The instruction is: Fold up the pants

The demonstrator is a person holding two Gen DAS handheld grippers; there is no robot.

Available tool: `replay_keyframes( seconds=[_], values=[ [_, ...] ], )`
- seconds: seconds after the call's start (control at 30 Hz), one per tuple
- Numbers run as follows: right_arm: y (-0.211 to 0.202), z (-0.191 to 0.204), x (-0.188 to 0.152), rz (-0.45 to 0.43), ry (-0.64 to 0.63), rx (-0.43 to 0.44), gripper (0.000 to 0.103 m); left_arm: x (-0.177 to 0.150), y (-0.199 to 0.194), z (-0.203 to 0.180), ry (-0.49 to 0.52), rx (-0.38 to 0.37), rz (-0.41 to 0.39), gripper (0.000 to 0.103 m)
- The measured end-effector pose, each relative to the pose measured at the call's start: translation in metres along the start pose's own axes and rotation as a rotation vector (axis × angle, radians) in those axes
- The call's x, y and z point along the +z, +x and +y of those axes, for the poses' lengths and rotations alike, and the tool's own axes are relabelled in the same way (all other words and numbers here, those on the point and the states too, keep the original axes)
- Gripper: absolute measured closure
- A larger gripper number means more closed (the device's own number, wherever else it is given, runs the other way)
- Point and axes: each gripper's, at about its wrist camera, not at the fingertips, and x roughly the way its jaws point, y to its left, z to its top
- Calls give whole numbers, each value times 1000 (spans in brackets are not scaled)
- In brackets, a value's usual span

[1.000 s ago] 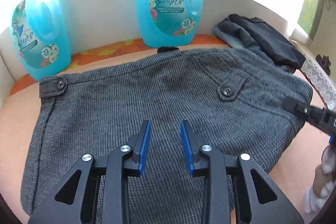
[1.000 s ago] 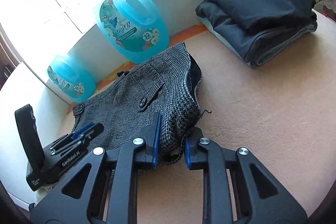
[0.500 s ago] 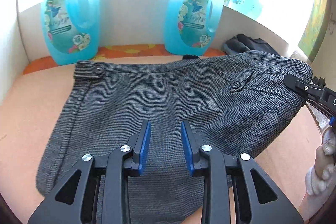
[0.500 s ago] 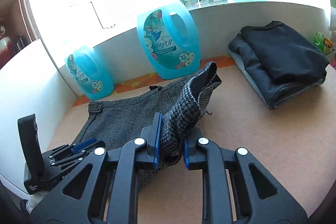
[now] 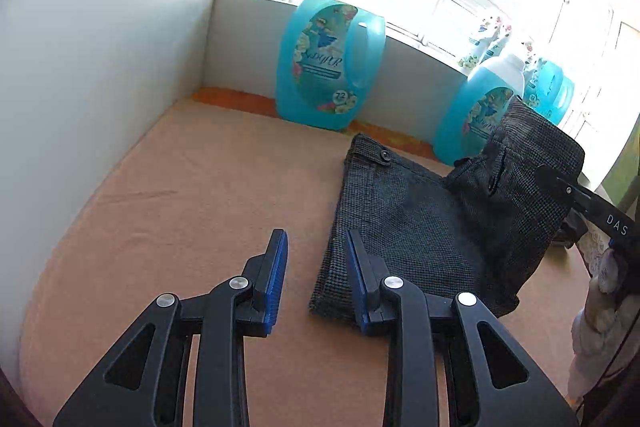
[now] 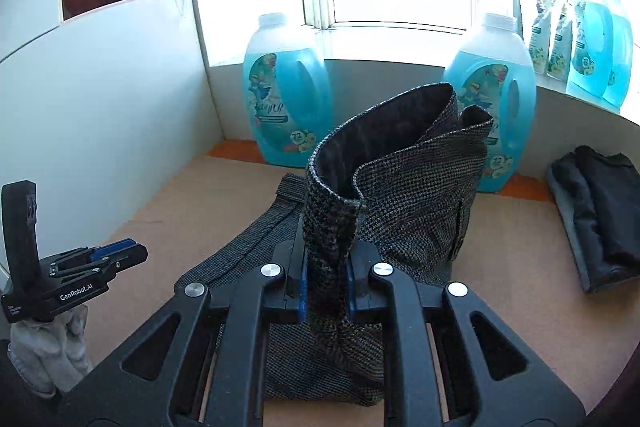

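My right gripper (image 6: 326, 287) was clamped on a thick bunch of the grey tweed pants (image 6: 404, 195), low in the centre of the right wrist frame, with the cloth standing up from the pads in a loose, curled column that showed its dark lining. My left gripper (image 5: 316, 275) held nothing; its jaws stood apart at the bottom centre of the left wrist frame, above the tan table (image 5: 200, 195), just beside the near corner of the pants where they lay flat.

In the left view the rest of the pants filled the centre right, one side raised toward the right edge where the other gripper pulled it.

I judged the main risk to be the lifted half dropping crooked: the bunch was pinched unevenly, so laying it over could leave a skewed, rumpled fold. With nothing pinning the flat part, the whole garment could also drag across the table. The detergent bottles (image 5: 330, 63) stood close behind, in the upper centre, and a wide swing could knock one.
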Motion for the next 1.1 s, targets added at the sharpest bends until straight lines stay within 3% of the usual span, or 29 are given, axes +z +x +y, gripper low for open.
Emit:
replay_keyframes(
  seconds=[0.27,0.5,0.63,0.73,0.77,0.87,1.1],
  values=[
    [70,90,-28,150,-220,40,90,-1,-25,32,-61,20,-42,75],
    [94,103,-40,205,-251,58,90,-2,-32,40,-66,32,-55,75],
    [90,100,-39,220,-261,92,89,-4,-32,37,-69,30,-56,75],
    [78,91,-34,218,-223,186,79,-4,-30,32,-60,30,-54,75],
    [70,85,-33,204,-202,213,73,-4,-30,31,-57,28,-52,75],
    [41,60,-27,151,-113,275,72,-5,-27,23,-43,13,-42,75],
    [9,-7,-20,81,6,207,69,-8,-17,-9,16,-39,-18,75]
  ],
)
